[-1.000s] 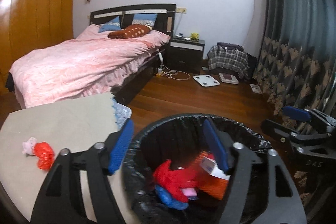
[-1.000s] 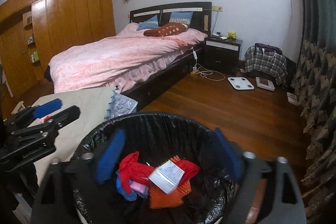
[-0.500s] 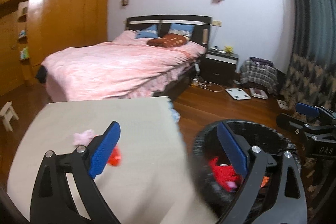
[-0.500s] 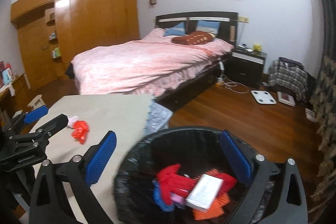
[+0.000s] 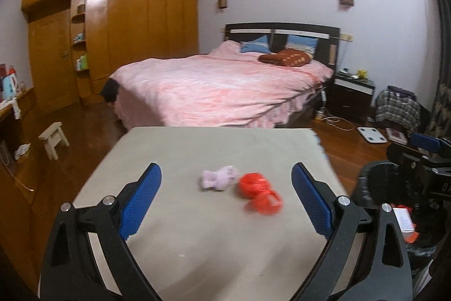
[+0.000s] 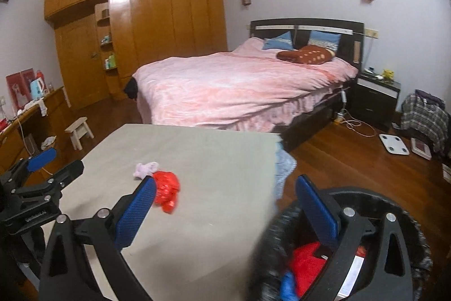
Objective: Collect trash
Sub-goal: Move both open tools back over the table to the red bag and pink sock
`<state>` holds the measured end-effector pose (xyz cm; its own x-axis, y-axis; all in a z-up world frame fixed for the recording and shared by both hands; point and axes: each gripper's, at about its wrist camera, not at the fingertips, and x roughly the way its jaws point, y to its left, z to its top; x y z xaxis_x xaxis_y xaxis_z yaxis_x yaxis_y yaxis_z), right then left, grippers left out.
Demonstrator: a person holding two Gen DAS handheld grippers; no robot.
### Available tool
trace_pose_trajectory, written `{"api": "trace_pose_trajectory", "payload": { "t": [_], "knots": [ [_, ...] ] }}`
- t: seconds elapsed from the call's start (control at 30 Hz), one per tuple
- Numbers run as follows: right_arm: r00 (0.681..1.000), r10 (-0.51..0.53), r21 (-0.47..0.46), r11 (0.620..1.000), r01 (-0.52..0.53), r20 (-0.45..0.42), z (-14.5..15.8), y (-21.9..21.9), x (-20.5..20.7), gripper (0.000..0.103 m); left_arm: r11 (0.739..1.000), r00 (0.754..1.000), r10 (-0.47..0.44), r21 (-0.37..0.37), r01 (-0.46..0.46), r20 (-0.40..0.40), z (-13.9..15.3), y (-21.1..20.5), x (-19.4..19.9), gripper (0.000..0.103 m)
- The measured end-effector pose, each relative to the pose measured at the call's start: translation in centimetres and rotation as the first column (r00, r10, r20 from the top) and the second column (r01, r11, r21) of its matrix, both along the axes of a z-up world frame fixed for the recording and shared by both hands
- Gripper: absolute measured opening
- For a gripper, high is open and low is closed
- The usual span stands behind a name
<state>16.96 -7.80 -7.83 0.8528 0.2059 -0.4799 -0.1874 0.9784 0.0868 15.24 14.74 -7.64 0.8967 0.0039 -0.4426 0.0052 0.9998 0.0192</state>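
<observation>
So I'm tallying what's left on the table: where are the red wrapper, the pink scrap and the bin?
red wrapper (image 5: 258,192), left wrist view, crumpled middle
pink scrap (image 5: 218,178), left wrist view, centre
bin (image 6: 406,213), right wrist view, black-lined rim

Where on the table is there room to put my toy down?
Most of the table is bare: the far half toward the bed, and the near strip in front of the two grippers. Only the middle is taken, by a pink scrap and a red wrapper lying together. The bin beside the table is crowded with trash.
</observation>
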Motion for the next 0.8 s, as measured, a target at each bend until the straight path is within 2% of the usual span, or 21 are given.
{"api": "trace_pose_trajectory", "payload": {
  "t": [0.23,0.37,0.53,0.8],
  "knots": [
    [0.997,0.056,-0.033,0.998,-0.058,-0.056,-3.8,4.8,3.7,0.097,0.998,0.997,0.057,0.012,-0.057,-0.046,-2.6,4.3,1.6,0.091],
    [0.992,0.067,-0.027,0.997,-0.07,-0.108,-6.2,6.5,6.7,0.097,0.998,0.995,0.07,0.01,-0.07,-0.076,-4.3,5.5,2.6,0.091],
    [0.985,0.084,-0.067,0.993,-0.095,-0.154,-8.6,8.8,10.0,0.097,0.996,0.991,0.087,-0.006,-0.088,-0.097,-5.9,6.8,3.7,0.091],
    [0.972,0.099,-0.077,0.99,-0.118,-0.212,-11.2,10.7,12.6,0.096,0.992,0.986,0.124,-0.004,-0.125,-0.114,-7.2,8.3,5.1,0.091]
  ]
}}
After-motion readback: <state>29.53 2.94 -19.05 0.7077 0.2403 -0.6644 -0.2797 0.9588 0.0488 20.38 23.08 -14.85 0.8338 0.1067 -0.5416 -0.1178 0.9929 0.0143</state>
